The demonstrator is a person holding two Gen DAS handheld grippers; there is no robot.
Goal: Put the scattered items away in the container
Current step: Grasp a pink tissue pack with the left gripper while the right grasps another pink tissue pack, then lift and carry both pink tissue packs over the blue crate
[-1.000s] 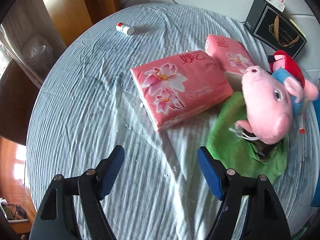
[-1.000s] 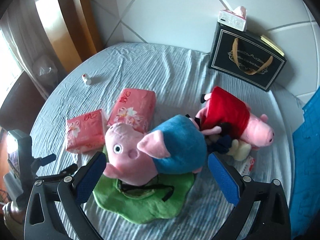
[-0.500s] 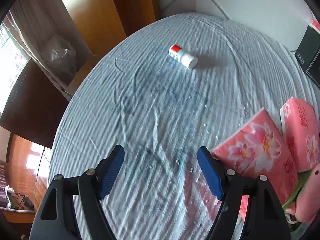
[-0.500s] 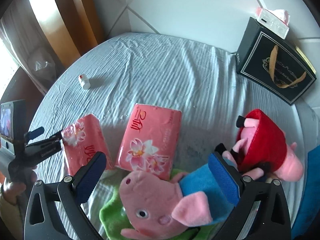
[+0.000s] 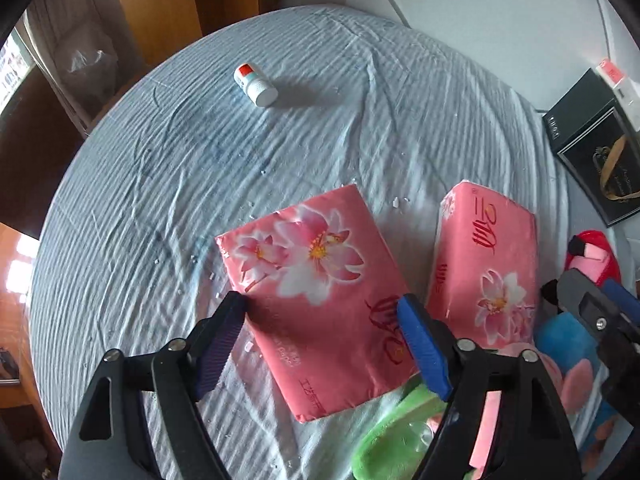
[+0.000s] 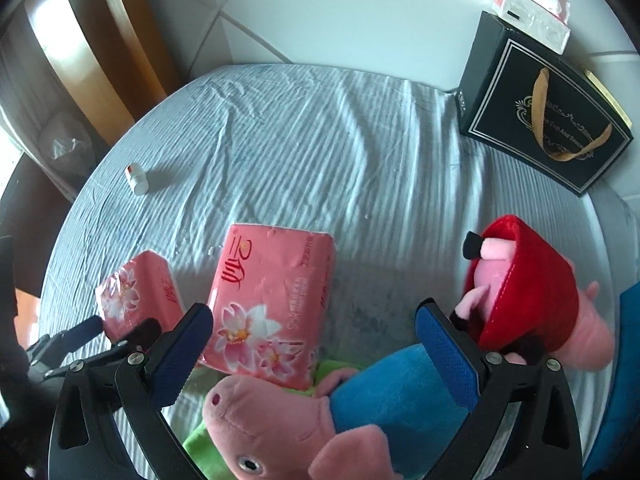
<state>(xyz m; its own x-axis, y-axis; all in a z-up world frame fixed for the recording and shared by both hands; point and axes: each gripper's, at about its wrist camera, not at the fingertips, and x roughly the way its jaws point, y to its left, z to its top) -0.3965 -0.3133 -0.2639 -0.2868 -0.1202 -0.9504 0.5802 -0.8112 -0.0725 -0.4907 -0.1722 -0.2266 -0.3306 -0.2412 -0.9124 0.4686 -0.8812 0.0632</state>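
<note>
My left gripper (image 5: 322, 338) is open, its blue pads on either side of a pink tissue pack (image 5: 320, 288) lying on the blue-striped cloth; it also shows in the right wrist view (image 6: 136, 288). A second pink tissue pack (image 5: 486, 264) lies to its right, also in the right wrist view (image 6: 272, 304). My right gripper (image 6: 316, 354) is open over a pig plush in blue (image 6: 360, 412). A pig plush in red (image 6: 532, 292) lies beside it. A small white bottle (image 5: 256, 85) lies far back.
A black gift bag (image 6: 548, 120) with a tissue box (image 6: 532, 20) on top stands at the back right against the tiled wall. A green cloth (image 5: 400, 440) lies under the blue pig. A wooden door and dark furniture stand past the left edge.
My left gripper swung back to the right and closed in on the near tissue pack, which now lies between its pads. My right gripper moved slightly forward over the blue pig.
</note>
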